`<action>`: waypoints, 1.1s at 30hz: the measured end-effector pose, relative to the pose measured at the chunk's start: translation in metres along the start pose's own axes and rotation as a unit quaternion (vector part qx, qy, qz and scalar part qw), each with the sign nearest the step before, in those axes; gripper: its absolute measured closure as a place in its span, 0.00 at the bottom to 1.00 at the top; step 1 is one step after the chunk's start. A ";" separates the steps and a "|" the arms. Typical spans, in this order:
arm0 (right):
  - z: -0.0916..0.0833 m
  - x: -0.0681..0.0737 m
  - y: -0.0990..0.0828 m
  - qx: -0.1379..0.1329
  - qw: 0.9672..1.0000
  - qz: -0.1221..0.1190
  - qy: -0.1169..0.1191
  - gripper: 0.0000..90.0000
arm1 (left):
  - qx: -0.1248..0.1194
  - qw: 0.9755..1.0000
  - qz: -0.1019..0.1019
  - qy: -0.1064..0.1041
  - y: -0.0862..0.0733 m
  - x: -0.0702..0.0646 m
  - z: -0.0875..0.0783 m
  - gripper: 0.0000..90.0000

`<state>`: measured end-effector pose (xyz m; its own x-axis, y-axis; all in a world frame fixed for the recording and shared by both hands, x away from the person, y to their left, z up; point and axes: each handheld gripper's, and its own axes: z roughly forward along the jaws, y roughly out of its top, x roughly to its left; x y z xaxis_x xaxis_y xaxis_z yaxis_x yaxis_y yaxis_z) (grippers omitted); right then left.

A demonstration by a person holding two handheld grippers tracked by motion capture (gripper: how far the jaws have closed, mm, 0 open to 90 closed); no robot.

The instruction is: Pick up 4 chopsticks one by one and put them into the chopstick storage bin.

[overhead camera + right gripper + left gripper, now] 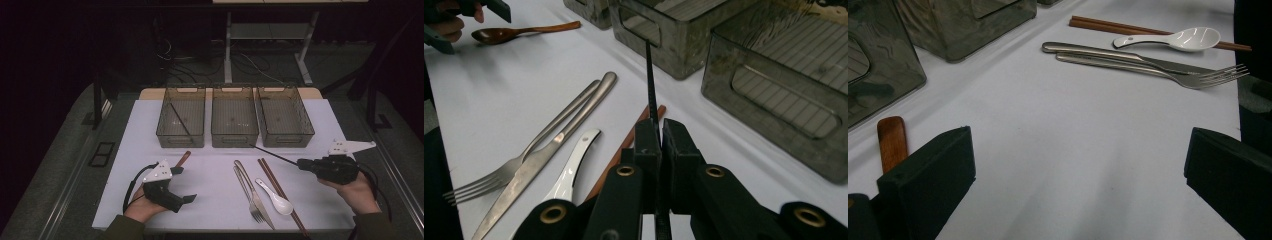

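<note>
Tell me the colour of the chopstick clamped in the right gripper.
Black chopstick; right gripper view shows it best.

- Fork and knife: brushed, shiny metal.
- Soup spoon beside the fork: glossy white ceramic.
- Brown chopsticks: smooth wood.
- Bins beyond the fork: translucent smoky plastic.
- Black chopstick: matt.

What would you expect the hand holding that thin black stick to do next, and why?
Probably carry it on toward the left bin. The right gripper is shut on a black chopstick pointing at the bins, and a matching black stick already lies in that bin, while the middle bin looks empty.
</note>
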<state>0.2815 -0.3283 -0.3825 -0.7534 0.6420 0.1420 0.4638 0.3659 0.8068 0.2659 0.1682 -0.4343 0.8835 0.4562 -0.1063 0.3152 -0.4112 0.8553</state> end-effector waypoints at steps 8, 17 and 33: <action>0.014 0.004 0.017 -0.007 1.000 -0.007 0.008 0.95 | 0.000 1.000 0.000 0.000 0.000 0.000 0.000 0.00; 0.028 0.008 0.034 -0.023 1.000 -0.008 0.011 0.95 | 0.002 1.000 0.000 0.000 0.000 0.000 0.000 0.00; 0.060 0.016 0.069 -0.026 0.999 -0.024 0.008 0.95 | -0.004 1.000 -0.002 0.000 0.000 0.002 -0.001 0.00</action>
<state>0.3292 -0.2520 -0.3589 -0.7818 0.6137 0.1100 0.4016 0.3607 0.8418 0.2670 0.1696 -0.4344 0.8826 0.4571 -0.1098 0.3159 -0.4037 0.8586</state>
